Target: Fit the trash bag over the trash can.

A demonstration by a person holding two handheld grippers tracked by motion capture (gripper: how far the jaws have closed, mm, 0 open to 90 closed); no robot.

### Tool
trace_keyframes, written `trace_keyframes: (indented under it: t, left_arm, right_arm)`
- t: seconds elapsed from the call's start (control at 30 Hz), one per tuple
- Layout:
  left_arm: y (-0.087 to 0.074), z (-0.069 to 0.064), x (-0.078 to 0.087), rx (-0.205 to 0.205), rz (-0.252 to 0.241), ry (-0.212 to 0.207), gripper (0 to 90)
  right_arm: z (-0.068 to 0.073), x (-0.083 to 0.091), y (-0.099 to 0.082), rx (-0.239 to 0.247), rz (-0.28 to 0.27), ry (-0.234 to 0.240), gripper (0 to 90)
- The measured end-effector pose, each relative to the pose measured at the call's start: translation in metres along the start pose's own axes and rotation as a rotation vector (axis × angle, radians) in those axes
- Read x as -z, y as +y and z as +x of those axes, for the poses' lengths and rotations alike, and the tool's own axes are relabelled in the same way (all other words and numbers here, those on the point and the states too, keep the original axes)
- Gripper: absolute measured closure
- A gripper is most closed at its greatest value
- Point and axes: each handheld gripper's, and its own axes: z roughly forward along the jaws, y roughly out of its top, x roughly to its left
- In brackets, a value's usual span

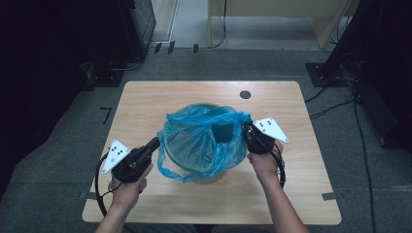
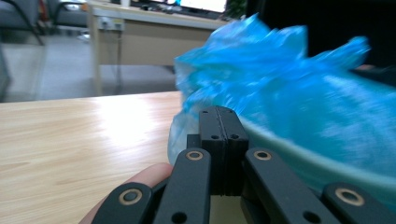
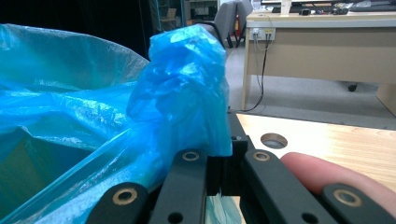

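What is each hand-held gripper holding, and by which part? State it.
The right hand-held gripper is shut on the blue bin bag, pinching a bunch of its rim. The left hand-held gripper is shut beside the bag, holding nothing.

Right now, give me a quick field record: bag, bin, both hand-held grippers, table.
bag: blue plastic bag draped in and over the bin, mouth open, edges bunched
bin: green bin standing near the table's middle, mostly covered by the bag
left hand-held gripper: left hand-held gripper at the bag's left edge, jaws shut together; nothing seen between them in the left gripper view
right hand-held gripper: right hand-held gripper shut on a bunched corner of the bag at the right rim
table: wooden table, round hole near the far edge
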Motion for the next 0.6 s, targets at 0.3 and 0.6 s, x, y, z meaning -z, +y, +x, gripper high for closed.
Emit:
trace_keyframes:
  t: [0.3, 0.6]
  left_arm:
    - [0.005, 0.005, -0.027, 0.029, 0.033, 0.092, 90.0]
    - [0.010, 0.004, -0.005, 0.085, -0.089, 0.086, 77.4]
  right_arm:
    - [-0.001, -0.004, -0.002, 0.001, 0.014, -0.009, 90.0]
    - [-0.003, 0.001, 0.000, 0.010, 0.005, -0.014, 90.0]
